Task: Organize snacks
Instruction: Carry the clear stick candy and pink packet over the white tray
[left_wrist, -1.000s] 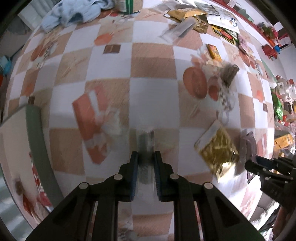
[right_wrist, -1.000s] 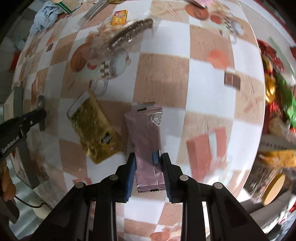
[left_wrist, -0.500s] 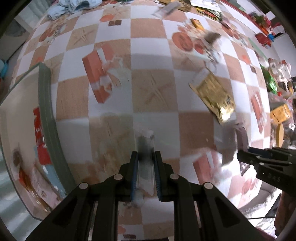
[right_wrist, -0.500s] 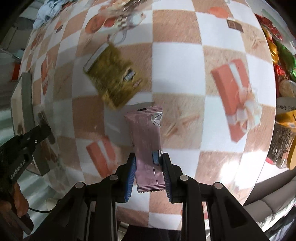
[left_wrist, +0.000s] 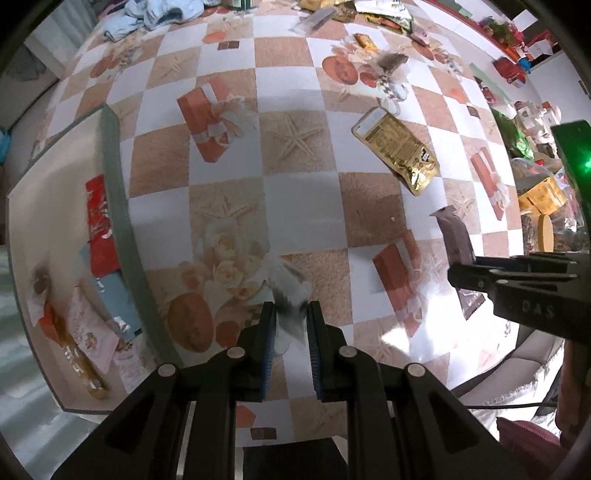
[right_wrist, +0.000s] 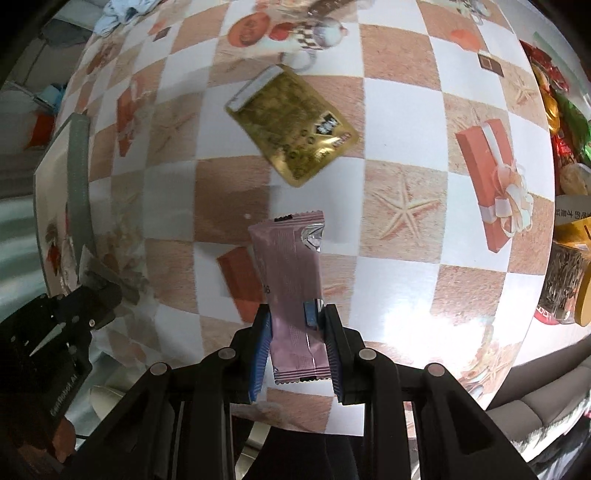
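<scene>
My left gripper (left_wrist: 290, 314) is shut on a clear snack packet (left_wrist: 286, 286) with a dark filling, held above the checked tablecloth. It hangs to the right of a grey-rimmed box (left_wrist: 122, 229) that holds several snack packs. My right gripper (right_wrist: 295, 314) is shut on a pink wrapped bar (right_wrist: 291, 266), upright between the jaws. The left wrist view shows that bar (left_wrist: 456, 240) and right gripper (left_wrist: 465, 275) at the right edge. The right wrist view shows the left gripper (right_wrist: 99, 291) near the box (right_wrist: 77, 177) at the left.
A gold pouch (left_wrist: 397, 149) lies flat on the cloth; it appears again as the gold pouch (right_wrist: 295, 125) in the right wrist view. More snacks are piled along the far edge (left_wrist: 354, 14) and the right side (right_wrist: 565, 118). A light blue cloth (left_wrist: 155, 14) lies at the far left.
Both grippers have carried their snacks across the table toward the box, which now fills more of the left wrist view. The gold pouch has slid farther away in both views.
</scene>
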